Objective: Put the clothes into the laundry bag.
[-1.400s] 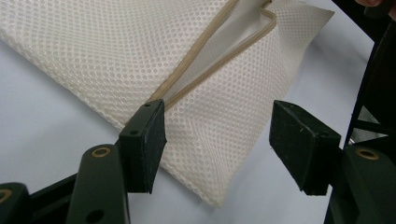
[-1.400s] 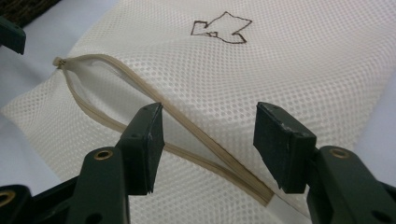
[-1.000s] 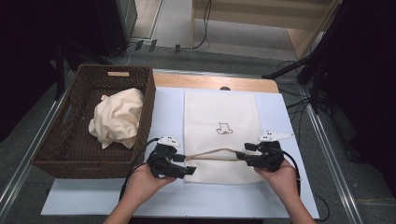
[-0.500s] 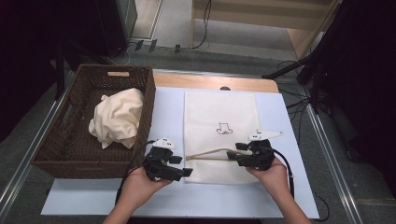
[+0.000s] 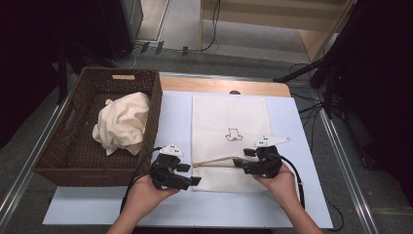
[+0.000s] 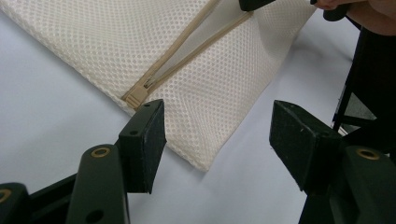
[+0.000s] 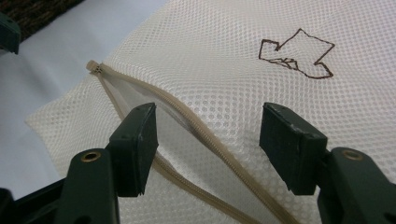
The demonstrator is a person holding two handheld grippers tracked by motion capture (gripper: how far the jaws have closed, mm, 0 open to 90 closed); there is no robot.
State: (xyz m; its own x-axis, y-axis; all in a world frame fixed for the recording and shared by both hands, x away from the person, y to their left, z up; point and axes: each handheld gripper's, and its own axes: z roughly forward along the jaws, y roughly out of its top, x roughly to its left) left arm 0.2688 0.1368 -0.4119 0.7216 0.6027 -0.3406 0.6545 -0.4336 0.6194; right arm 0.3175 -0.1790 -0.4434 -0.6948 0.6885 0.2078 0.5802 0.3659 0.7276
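A cream mesh laundry bag (image 5: 229, 126) lay flat on the pale blue-white sheet (image 5: 302, 195) that covered the table, its long side running away from the person, its fabric a fine honeycomb of tiny holes. A small boxy outline drawn in dark marker (image 7: 299, 53) sat near its middle. Across the near end ran a tan zipper (image 5: 219, 161), unzipped so that its 2 toothed tapes parted in a narrow V, with the little ribbed plastic stop (image 6: 137, 97) at the bag's left edge.

The left gripper (image 5: 187, 174), black and blocky, hovered just beside that left edge with its 2 flat pads spread and nothing between them; the bag's corner lay beyond the tips. The right gripper (image 5: 239, 165) pointed in from the other side, its jaws also spread, 1 pad over the gap in the zipper and the other over plain mesh. I couldn't tell whether its pads touched the cloth.

To the left stood a dark brown woven wicker basket (image 5: 73, 156), rectangular, holding a rumpled heap of cream cloth (image 5: 122, 122).
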